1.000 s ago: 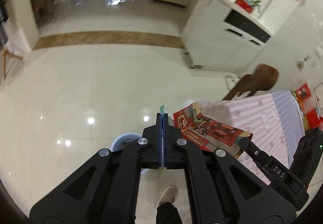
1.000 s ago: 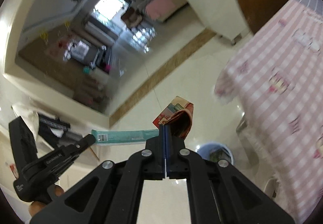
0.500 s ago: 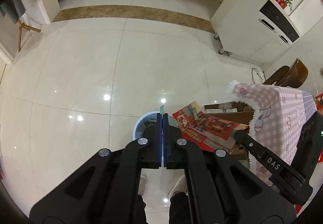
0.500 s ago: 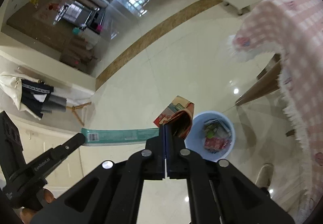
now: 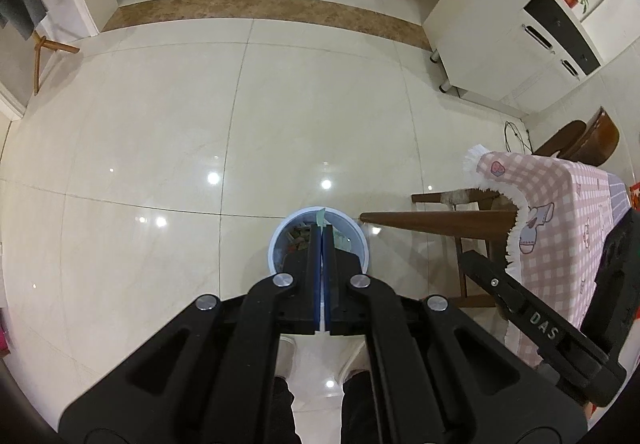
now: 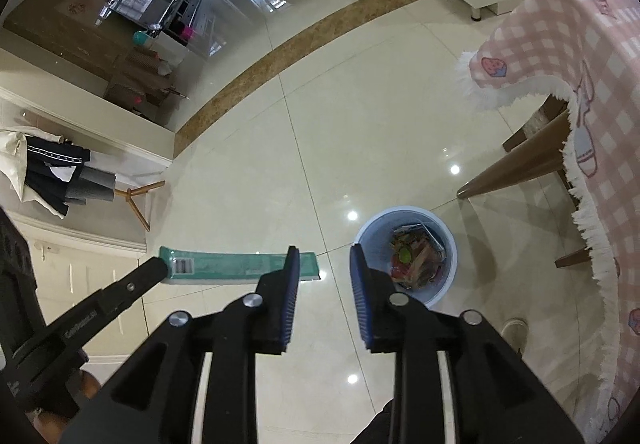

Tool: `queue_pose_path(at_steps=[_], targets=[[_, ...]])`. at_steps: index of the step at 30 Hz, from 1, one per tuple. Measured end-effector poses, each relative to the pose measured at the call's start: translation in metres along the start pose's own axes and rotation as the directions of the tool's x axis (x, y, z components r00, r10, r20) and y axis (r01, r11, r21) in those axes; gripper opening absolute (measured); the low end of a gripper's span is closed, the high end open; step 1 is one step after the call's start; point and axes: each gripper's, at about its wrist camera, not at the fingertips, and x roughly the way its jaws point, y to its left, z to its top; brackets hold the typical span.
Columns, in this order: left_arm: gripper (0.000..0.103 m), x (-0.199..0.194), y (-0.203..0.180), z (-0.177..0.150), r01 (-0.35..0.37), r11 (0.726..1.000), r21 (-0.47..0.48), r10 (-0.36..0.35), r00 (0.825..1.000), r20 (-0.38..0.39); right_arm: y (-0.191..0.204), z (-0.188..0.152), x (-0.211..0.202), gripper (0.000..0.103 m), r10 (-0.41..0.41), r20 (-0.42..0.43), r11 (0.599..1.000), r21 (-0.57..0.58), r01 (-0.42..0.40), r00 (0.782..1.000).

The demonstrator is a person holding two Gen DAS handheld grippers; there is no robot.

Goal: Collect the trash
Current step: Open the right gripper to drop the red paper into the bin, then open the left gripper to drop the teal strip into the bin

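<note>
My right gripper (image 6: 322,272) is opening with nothing between its fingers, left gripper (image 5: 322,240) clenched on the long teal cardboard box (image 6: 240,267), which I reckon could bridge the round pale-blue plastic bin (image 6: 408,256) rim.

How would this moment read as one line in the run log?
right gripper: opening, empty | left gripper: shut on green box | bin: below, trash inside

Beneath us: glossy cream tile floor (image 6: 248,171). On it, pale blue trash bin (image 6: 448,244) holding wrappers, near the table leg (image 6: 516,167); brown border strip (image 5: 264,7) beyond.
</note>
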Motion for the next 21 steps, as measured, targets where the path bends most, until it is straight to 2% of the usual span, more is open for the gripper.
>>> queue_pose_path(at_steps=[11,21], targets=[[0.001,0.006,-0.031,0.003,0.039,0.997,0.071,-0.034,0.998,-0.061,-0.004,0.0,-0.03,0.028,-0.008,0.032,1.0,0.029,0.007,0.999],[0.003,0.0,-0.055,0.012,0.078,0.993,0.087,-0.071,0.994,-0.084,-0.017,0.002,-0.069,0.032,-0.015,0.095,0.997,0.082,0.007,0.995]])
